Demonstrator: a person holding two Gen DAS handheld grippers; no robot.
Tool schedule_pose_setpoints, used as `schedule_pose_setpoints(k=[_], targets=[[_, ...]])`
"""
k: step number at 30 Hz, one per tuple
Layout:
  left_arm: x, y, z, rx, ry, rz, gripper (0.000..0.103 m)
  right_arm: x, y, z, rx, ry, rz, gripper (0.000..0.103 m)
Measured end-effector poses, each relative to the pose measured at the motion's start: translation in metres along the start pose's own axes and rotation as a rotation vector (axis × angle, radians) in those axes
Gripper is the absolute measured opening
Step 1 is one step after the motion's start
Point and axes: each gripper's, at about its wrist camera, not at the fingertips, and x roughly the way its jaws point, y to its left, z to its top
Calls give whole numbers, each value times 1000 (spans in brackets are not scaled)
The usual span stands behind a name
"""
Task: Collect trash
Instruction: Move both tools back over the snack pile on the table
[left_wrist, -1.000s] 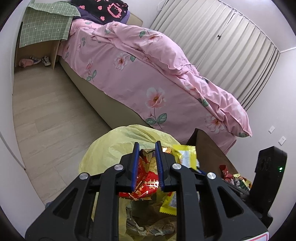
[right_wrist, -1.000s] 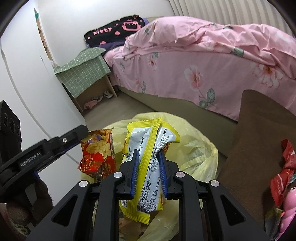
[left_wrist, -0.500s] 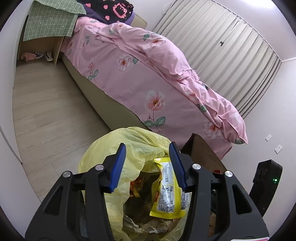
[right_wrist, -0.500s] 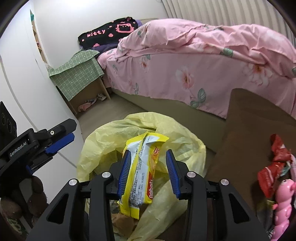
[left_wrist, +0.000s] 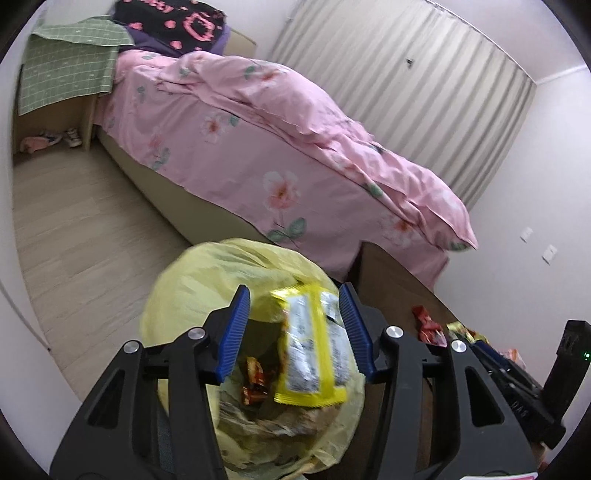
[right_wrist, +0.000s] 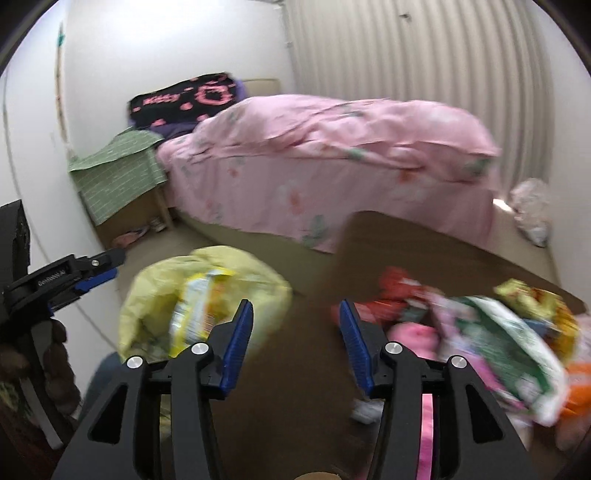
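Observation:
A yellow trash bag (left_wrist: 192, 284) stands open below my left gripper (left_wrist: 293, 332), which is open and empty above its mouth. A yellow and white snack wrapper (left_wrist: 312, 354) lies in the bag over a red wrapper (left_wrist: 253, 380) and crumpled trash. The bag also shows in the right wrist view (right_wrist: 155, 295) with the yellow wrapper (right_wrist: 199, 306) in it. My right gripper (right_wrist: 295, 339) is open and empty over the brown table (right_wrist: 295, 369), to the right of the bag. A pile of snack wrappers (right_wrist: 498, 332) lies on the table at the right.
A bed with a pink floral cover (left_wrist: 258, 155) stands behind the bag. A green-clothed bedside table (left_wrist: 62, 74) is at the far left. Red wrappers (left_wrist: 426, 325) lie on the brown table (left_wrist: 391, 280). A pink toy (right_wrist: 413, 332) lies by the pile. My left gripper (right_wrist: 99, 269) shows at the left.
Both grippers opened and dropped their wrappers into the bag. My right gripper has since swung right, from over the bag to over the table.

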Motion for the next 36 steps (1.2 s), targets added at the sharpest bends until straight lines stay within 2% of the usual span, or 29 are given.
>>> schedule_pose_setpoints(k=[4,6,11,14,16,19,23,27,31,36], targets=[[12,-20,-10,50,53,-34,47,-29,-36,-17,51,-5,-44,55],[18,-31,-16,63,83,-54,47,-44,-51,-28,56,-21,-66,61],[24,-67,-37,162,144,-109,47,-60,-76,-56,66,68,-145,61],[24,-93,-50,225,178,-166,47,-70,-86,-75,48,73,-248,61],[24,-113,-60,278,204,-208,47,-75,-93,-85,53,75,-280,61],[24,-139,-75,344,247,-263,47,-82,-103,-99,77,72,-303,61],[25,-161,-93,378,304,-315,48,-86,-118,-114,129,75,-314,61],[23,-194,-119,485,351,-347,48,-97,-132,-129,195,65,-336,60],[32,-210,-128,488,350,-340,48,-108,-141,-128,209,50,-399,60],[33,-210,-130,442,330,-343,48,-139,-167,-87,145,-95,-540,60]])
